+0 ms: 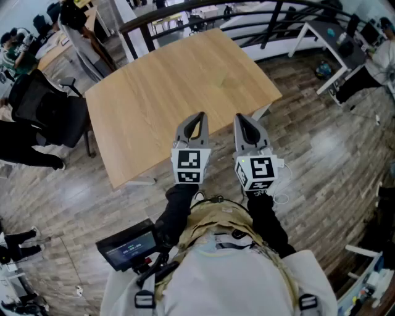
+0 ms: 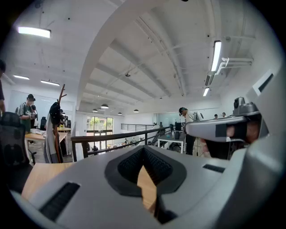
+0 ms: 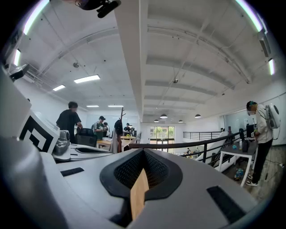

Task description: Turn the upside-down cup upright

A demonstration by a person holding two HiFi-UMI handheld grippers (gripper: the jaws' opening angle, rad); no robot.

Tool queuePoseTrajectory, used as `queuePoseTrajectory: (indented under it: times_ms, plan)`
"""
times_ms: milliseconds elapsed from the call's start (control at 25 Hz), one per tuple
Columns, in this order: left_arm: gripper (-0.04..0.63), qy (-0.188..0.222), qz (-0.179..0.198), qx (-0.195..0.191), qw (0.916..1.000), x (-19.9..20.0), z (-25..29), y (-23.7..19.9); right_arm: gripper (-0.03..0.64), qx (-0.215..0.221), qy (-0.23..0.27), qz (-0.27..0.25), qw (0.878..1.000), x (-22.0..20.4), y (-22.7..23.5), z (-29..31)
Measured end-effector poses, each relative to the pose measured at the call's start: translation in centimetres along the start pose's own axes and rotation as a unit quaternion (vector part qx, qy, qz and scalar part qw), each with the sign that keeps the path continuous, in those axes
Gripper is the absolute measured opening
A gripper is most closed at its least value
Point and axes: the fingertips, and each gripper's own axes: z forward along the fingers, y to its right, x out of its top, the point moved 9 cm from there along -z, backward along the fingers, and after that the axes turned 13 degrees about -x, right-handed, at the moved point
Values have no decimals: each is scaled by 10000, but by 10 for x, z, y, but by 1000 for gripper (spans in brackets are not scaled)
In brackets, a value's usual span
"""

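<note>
No cup shows in any view. The light wooden table (image 1: 173, 80) lies ahead of me with nothing on its top. My left gripper (image 1: 199, 115) hovers over the table's near edge, its jaws shut with the tips touching and nothing between them. Beside it on the right, my right gripper (image 1: 239, 116) is also shut and holds nothing. In the left gripper view the left gripper (image 2: 144, 148) points nearly level, with a sliver of table (image 2: 147, 185) showing through the slit. The right gripper view shows the right gripper (image 3: 143, 152) level too, over a strip of table (image 3: 138, 197).
A black office chair (image 1: 43, 108) stands left of the table. A dark railing (image 1: 185, 15) runs behind it, and a white desk (image 1: 327, 37) stands at the far right. People are standing in the background. A small screen (image 1: 129, 247) hangs at my waist above the wood floor.
</note>
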Motion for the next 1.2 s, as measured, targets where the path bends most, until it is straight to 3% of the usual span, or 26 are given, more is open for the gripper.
queuePoseTrajectory:
  times_ms: [720, 1200]
  plan:
    - [2, -124, -90, -173, 9997, -12, 1, -10, 20, 30, -245, 31, 9997, -17, -12, 7]
    - [2, -334, -212, -346, 9986, -31, -8, -42, 21, -58, -482, -18, 9988, -34, -46, 23]
